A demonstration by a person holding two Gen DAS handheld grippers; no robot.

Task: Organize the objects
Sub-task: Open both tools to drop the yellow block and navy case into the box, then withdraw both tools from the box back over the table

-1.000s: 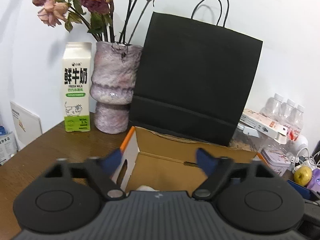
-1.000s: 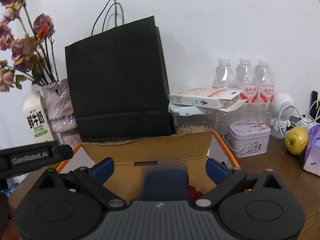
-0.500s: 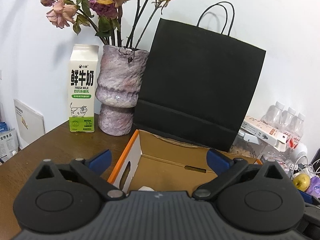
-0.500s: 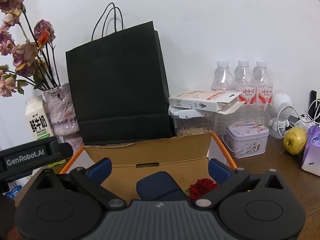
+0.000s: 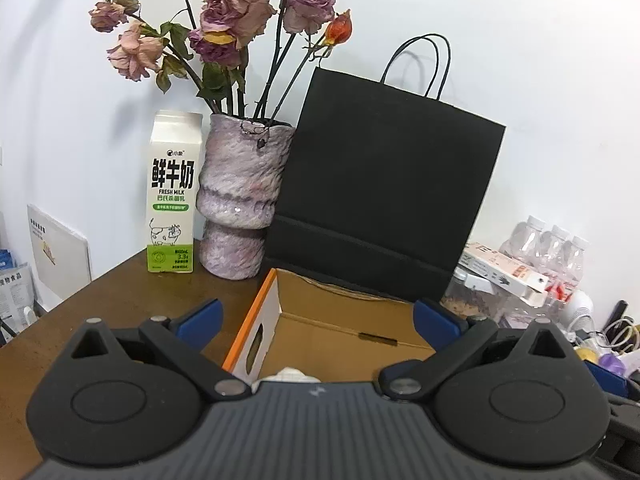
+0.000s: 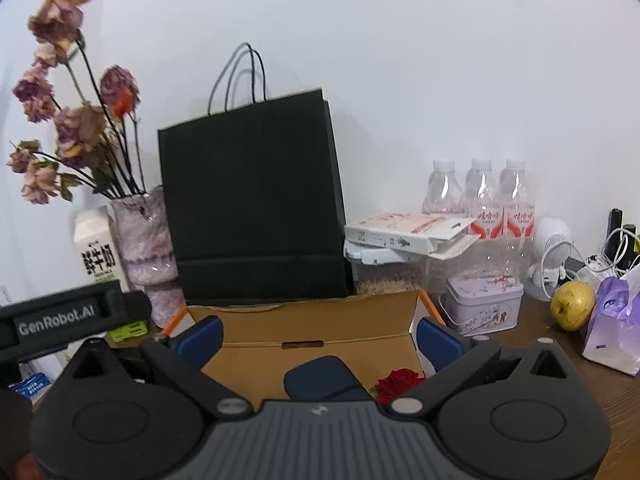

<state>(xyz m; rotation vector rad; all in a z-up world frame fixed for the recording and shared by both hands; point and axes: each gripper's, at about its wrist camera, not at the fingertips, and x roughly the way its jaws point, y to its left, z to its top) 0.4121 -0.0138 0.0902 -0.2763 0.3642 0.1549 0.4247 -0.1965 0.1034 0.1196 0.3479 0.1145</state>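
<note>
An open cardboard box [image 5: 344, 316] with orange-edged flaps sits on the brown table in front of a black paper bag [image 5: 384, 192]. In the right wrist view the box [image 6: 320, 320] holds a dark blue object [image 6: 324, 376] and a red rose [image 6: 398, 382]. A white object [image 5: 290, 374] shows at the box's near edge in the left wrist view. My left gripper [image 5: 316, 320] is open and empty above the box's near side. My right gripper [image 6: 318, 338] is open and empty above the box. The left gripper's body [image 6: 68, 316] shows at the left of the right wrist view.
A milk carton [image 5: 172, 196] and a vase of dried roses [image 5: 240, 200] stand at the back left. Water bottles [image 6: 480, 200], a flat carton [image 6: 408, 232], a tin [image 6: 482, 304], a yellow fruit [image 6: 572, 306], a purple bag [image 6: 614, 324] and cables stand at the right.
Both grippers have risen and drawn back from the box. The left jaws have opened wider. The blue object and the rose have come into view inside the box.
</note>
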